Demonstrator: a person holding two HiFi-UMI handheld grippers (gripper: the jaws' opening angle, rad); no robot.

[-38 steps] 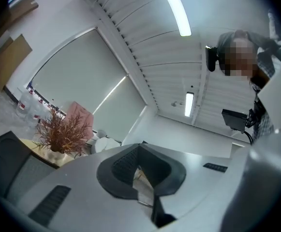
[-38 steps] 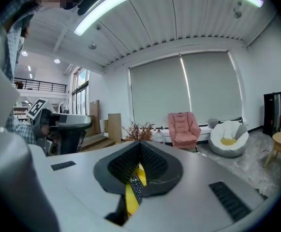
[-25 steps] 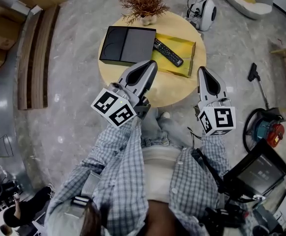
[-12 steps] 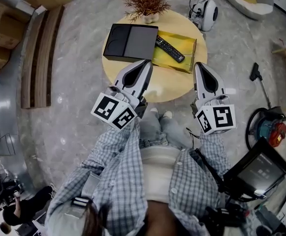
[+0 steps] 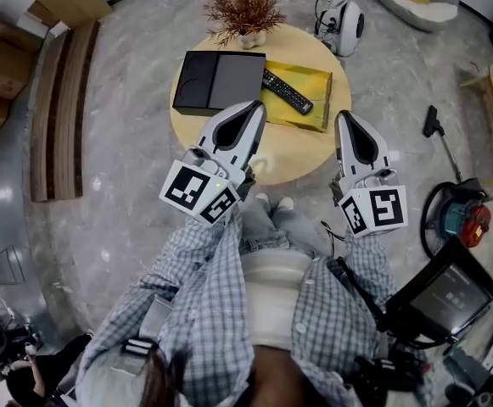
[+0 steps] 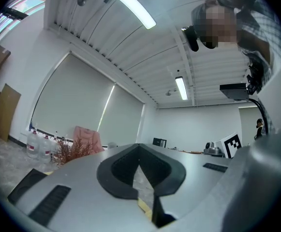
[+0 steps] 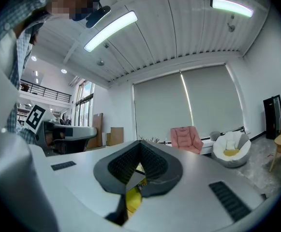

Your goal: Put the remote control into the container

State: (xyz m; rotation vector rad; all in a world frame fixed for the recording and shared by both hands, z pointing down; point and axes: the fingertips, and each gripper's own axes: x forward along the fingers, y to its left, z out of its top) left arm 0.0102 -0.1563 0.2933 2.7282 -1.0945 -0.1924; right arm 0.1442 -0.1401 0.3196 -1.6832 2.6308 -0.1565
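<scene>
Bench (image 5: 310,155) rim nearest the person is partly covered by the left hand-held gripper (image 5: 253,108), its jaws pressed together on nothing. The right hand-held gripper (image 5: 345,119) is likewise closed and empty. Both gripper views tilt toward the ceiling and show little below. The remote control (image 5: 288,91) lies on a yellow mat (image 5: 316,100) just beside the black container (image 5: 219,80), on its right-gripper side, beyond both tips and touching neither.

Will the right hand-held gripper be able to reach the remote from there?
Probably yes. The remote lies uncovered on the yellow tray, with nothing between it and the right hand-held gripper; its shut jaws must open first.
</scene>
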